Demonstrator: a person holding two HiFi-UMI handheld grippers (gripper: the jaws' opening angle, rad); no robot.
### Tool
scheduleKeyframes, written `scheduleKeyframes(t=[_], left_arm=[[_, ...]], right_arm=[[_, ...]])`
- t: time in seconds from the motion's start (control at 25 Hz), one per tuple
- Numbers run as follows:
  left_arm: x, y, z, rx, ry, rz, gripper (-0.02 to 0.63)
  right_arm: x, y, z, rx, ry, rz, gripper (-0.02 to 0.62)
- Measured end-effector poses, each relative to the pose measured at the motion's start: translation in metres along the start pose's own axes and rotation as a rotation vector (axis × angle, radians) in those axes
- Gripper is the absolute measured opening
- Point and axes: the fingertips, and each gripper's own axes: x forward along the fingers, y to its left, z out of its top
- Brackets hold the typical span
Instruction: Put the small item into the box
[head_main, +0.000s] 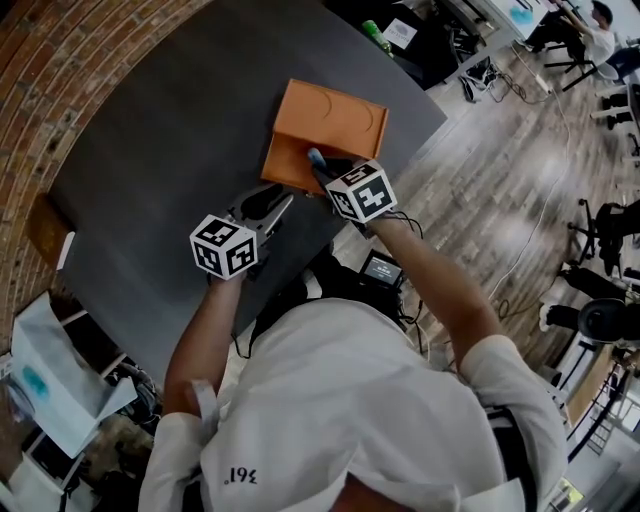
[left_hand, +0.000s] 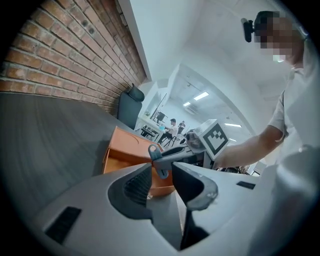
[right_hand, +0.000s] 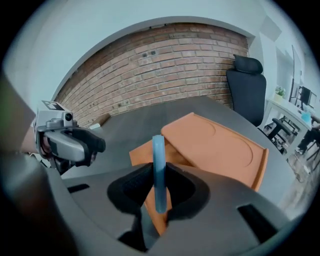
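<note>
1. Dark grey table (head_main: 150, 180) stands beside a brick wall (head_main: 40, 60), with a wood floor (head_main: 500, 180) on the other side.
2. An orange box (head_main: 330, 120) lies on the table, its lid folded back and its tray open.
3. The right gripper (right_hand: 159, 187) is clamped on the small blue item (right_hand: 158, 165), which stands edge-on between the pads.
4. The item is held over the near edge of the open tray; whether it touches the box cannot be told.
5. The left gripper (left_hand: 162, 182) has its jaws apart with nothing between them. It sits just beside the box's near corner and points toward it.
</note>
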Motion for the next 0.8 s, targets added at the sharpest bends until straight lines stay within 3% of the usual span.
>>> scheduleKeyframes(t=[0.24, 0.8], left_arm=[[0.005, 0.008, -0.014, -0.020, 0.048, 0.025, 0.144], [0.001, 0.010, -0.012, -0.057, 0.034, 0.051, 0.144]], right_arm=[[0.027, -0.004, -0.011, 0.001, 0.086, 0.022, 0.084], [0.071, -0.018, -0.038, -0.016, 0.293, 0.034, 0.086]])
